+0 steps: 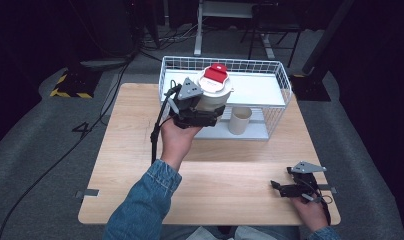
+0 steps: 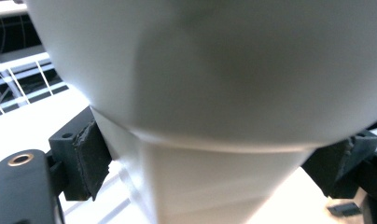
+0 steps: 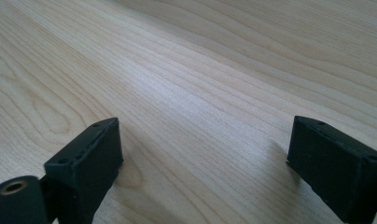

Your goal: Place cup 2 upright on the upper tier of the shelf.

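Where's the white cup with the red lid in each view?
High view: white cup upper centre, clamped in the left tool, at the front edge of the wire basket.
Left gripper view: cup close up across the frame, pinched between the two black jaws.
Right gripper view: not in it; bare wooden table between open jaws.
Shared landmark: the basket's white wires, at the left edge of the left gripper view.

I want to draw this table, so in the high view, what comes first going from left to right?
Left gripper shut on the white container with a red lid → small beige paper cup in the white wire basket → right gripper, open on the wooden table.
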